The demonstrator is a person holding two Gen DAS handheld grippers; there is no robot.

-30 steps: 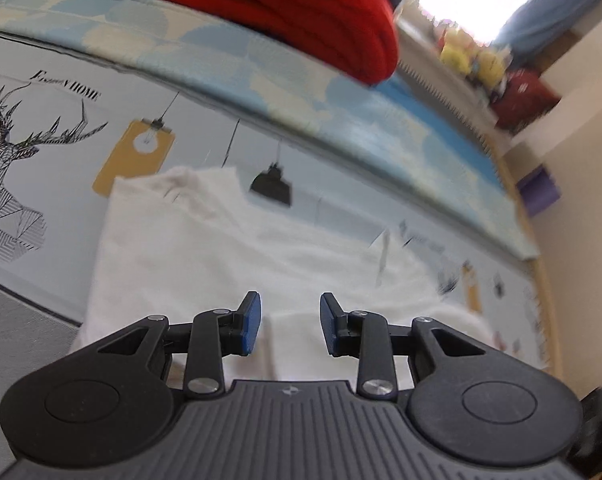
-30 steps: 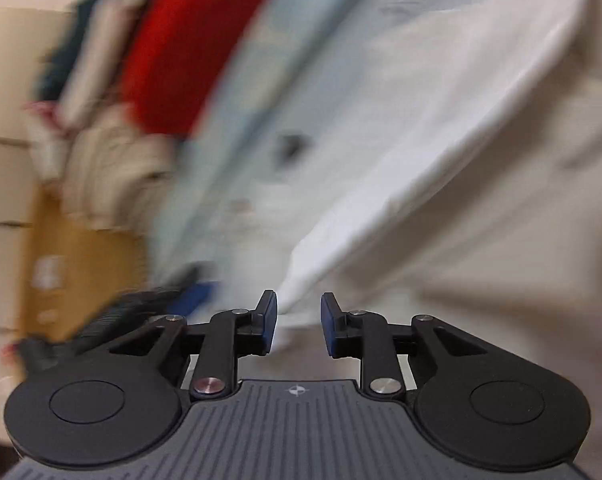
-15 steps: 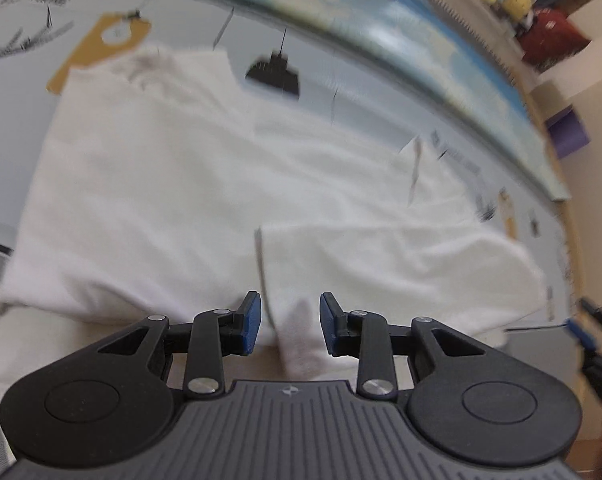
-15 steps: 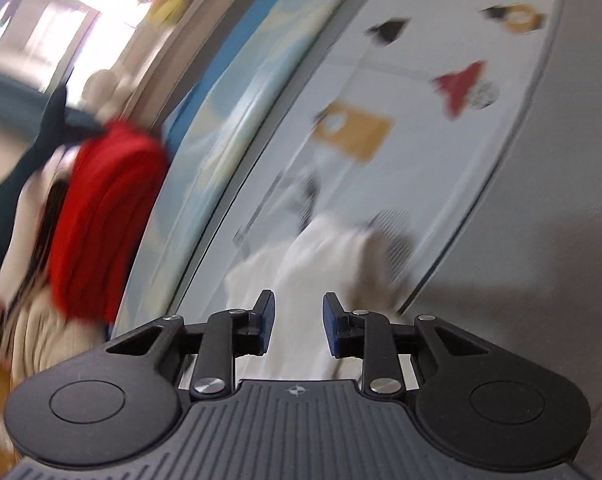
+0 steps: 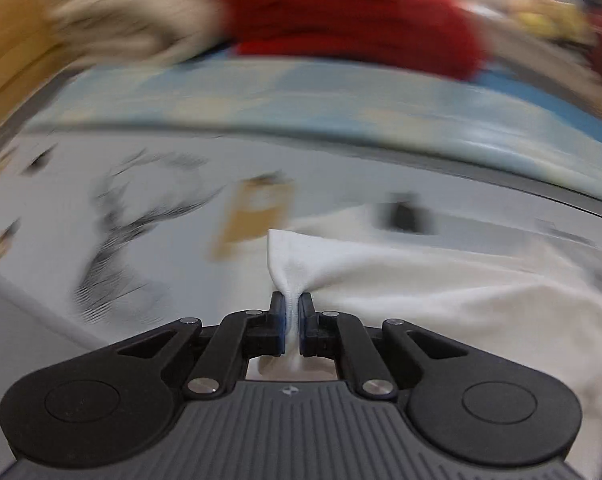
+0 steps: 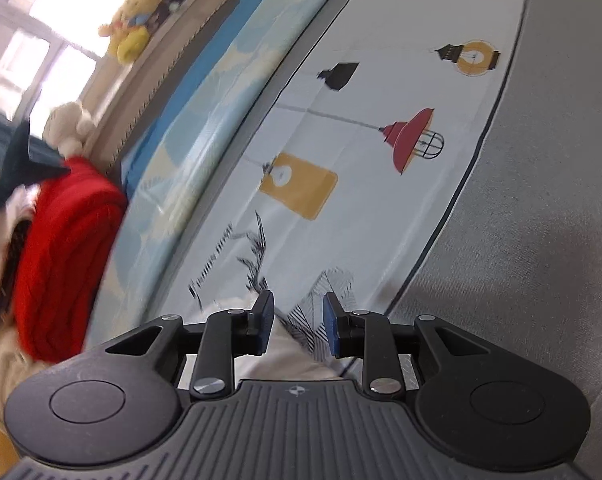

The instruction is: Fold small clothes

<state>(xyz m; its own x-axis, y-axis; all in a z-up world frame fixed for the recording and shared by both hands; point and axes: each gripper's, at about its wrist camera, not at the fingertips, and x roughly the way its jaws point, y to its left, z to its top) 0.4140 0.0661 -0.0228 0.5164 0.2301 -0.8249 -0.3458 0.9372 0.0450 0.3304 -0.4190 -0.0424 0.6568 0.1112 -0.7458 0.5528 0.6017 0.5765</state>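
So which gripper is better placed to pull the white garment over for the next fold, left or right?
Left, probably. The left gripper is closing, its pads already pinching a bunched corner of the white garment. The right gripper stands open over the printed sheet, gripping nothing.

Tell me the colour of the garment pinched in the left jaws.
White; the garment shows best in the left wrist view.

Red knit pile [image 6: 61, 256]; yellow plush toy [image 6: 131, 26]; lamp-print sheet [image 6: 381, 92]
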